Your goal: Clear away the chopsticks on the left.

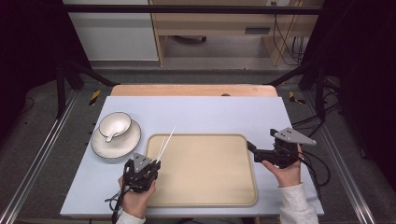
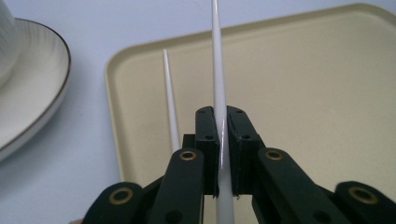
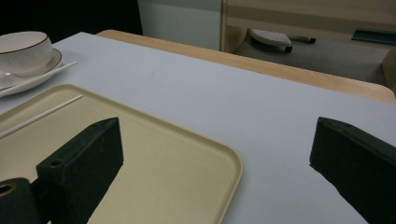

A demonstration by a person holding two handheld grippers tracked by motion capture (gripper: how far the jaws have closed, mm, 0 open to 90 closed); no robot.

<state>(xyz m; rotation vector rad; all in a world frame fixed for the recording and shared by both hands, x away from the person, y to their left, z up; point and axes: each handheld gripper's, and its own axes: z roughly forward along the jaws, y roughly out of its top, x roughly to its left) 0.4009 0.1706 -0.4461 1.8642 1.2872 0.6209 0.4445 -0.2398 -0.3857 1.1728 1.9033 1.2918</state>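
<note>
One white chopstick [image 2: 218,84] is clamped between the left gripper's [image 1: 141,170] jaws, slanting up over the tray's [image 1: 205,186] left edge. A second chopstick [image 2: 171,102] sits just beside it, seemingly outside the jaws. A bowl [image 1: 115,123] on a plate [image 1: 100,144] stands left of the tray. The right gripper [image 1: 261,151] hovers at the tray's right edge, jaws apart.

Beige tray [image 1: 205,172]; white chopsticks [image 2: 217,70]; dark-rimmed white bowl [image 1: 115,124], saucer [image 1: 122,145]; black claws.
</note>
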